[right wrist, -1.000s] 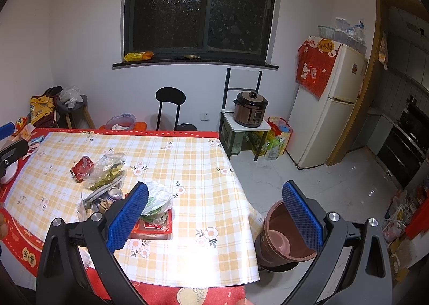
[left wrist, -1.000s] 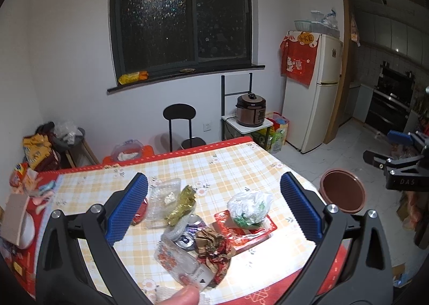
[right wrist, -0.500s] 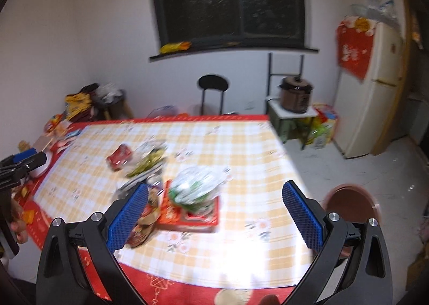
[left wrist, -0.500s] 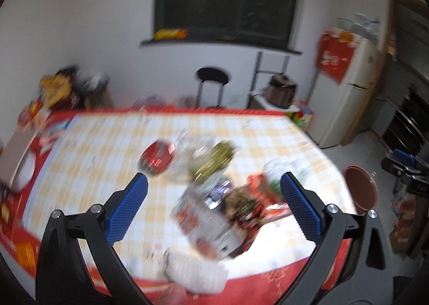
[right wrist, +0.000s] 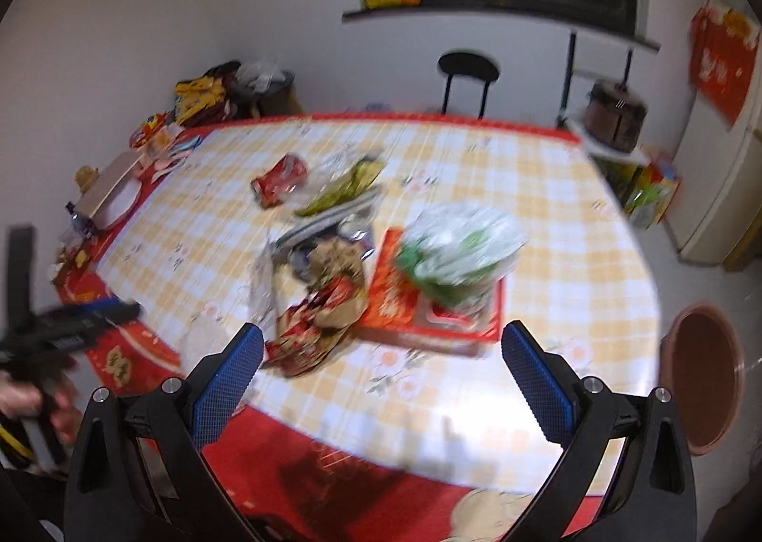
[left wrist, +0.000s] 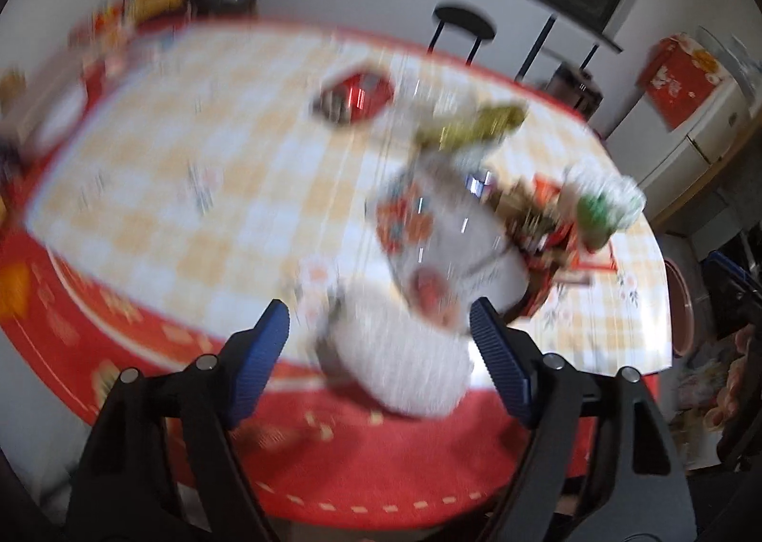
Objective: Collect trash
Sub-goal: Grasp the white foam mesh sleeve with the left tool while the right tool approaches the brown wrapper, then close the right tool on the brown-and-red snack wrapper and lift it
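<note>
Two claws now hang low over the counter — a second ago both looked across the room. The left claw, its jaws just narrowed yet apart, brackets a white crumpled wad at the near edge, apparently untouched. The right claw, spread wide and empty, faces the trash pile; the brown bin waits on the floor to the right — collecting likely starts here.

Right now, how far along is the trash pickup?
Nothing looks collected: the brown bin beside the table seems empty. In hand: the left gripper, its jaws just closing, straddles a white wad at the table edge, not yet pinched. Left: red can, green bag, wrappers. The right gripper is open.
</note>
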Demonstrator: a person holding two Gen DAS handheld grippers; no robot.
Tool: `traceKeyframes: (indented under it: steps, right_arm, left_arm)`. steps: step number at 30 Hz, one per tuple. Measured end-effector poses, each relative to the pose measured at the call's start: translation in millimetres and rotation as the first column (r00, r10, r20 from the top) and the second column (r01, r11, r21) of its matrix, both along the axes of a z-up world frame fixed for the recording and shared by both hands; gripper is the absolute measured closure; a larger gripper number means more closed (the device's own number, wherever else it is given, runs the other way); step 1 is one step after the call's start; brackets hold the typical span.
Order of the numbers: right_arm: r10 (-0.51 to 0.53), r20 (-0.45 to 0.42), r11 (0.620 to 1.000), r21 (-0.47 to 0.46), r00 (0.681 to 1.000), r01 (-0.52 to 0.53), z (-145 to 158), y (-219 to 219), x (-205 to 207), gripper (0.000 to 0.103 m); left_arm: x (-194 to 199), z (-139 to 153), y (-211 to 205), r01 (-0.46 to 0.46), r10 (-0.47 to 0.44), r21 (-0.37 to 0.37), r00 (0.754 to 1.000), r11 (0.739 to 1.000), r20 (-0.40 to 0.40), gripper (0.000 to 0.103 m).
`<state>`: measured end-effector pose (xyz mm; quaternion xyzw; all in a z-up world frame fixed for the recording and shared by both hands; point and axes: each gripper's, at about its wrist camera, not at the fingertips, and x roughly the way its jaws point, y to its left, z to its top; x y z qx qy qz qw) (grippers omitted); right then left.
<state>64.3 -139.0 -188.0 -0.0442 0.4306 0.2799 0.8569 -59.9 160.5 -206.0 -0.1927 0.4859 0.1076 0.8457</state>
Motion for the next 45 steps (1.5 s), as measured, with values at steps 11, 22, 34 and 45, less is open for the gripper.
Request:
traceKeyframes:
  steps: [11, 22, 34, 45]
  right_arm:
    - [0.024, -0.059, 0.998, -0.049, 0.998, -0.027, -22.3, 17.0, -3.6, 0.004]
    - [-0.001, -0.088, 0.995, -0.098, 0.996, -0.008, -33.1, 26.1, -3.1, 0.004]
    - [0.052, -0.122, 0.996, -0.059, 0.991, -0.059, -39.9, 62.7, 4.3, 0.01]
    - [-0.047, -0.159, 0.999, 0.008, 0.986, 0.049, -68.2, 77.5, 33.7, 0.03]
  left_arm:
    - [3.7, -91.8, 16.0, -0.118, 0.076, -0.31, 0.986, 0.943, -0.147, 0.028]
    - [21.1, -114.1, 19.7, -0.116, 0.062, -0.41, 0.988, 0.905, -0.142, 0.052]
    - [9.3, -76.0, 47.8, -0.054, 0.05, -0.377, 0.999, 0.925, -0.022, 0.068]
    - [-7.3, -67.5, 74.3, -0.066, 0.069, -0.333, 0.998, 0.941, -0.004, 0.068]
